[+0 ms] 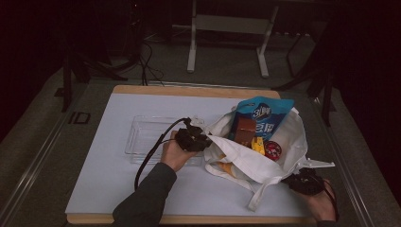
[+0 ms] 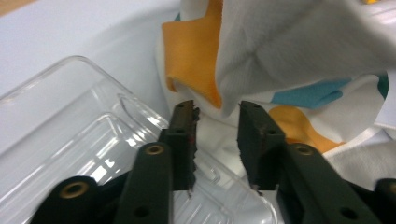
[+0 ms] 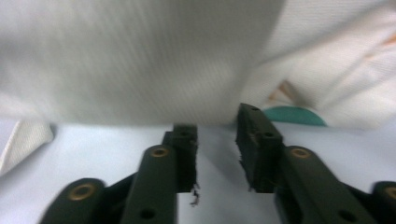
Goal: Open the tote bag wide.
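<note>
A white cloth bag [image 1: 283, 142] with orange and teal patches lies open on the white table mat [image 1: 108, 175]. In it are a blue snack pouch [image 1: 265, 113], a brown box [image 1: 244, 131], a yellow item [image 1: 257, 145] and a round red item [image 1: 273, 150]. My left gripper [image 1: 204, 140] is at the bag's left rim. In the left gripper view its jaws [image 2: 217, 116] stand apart, with a fold of the bag's cloth [image 2: 299, 51] hanging just at the tips and unpinched. My right gripper [image 1: 292, 179] sits at the bag's near right corner, jaws [image 3: 215, 123] apart, with the bag's cloth [image 3: 140, 60] just beyond them.
A clear plastic tray [image 1: 146, 135] lies on the mat left of the bag, under my left hand; its rim [image 2: 70, 140] is below the left jaw. A bag strap [image 1: 261, 193] trails toward the table's front edge. Beyond the table stand a metal frame's legs [image 1: 191, 52].
</note>
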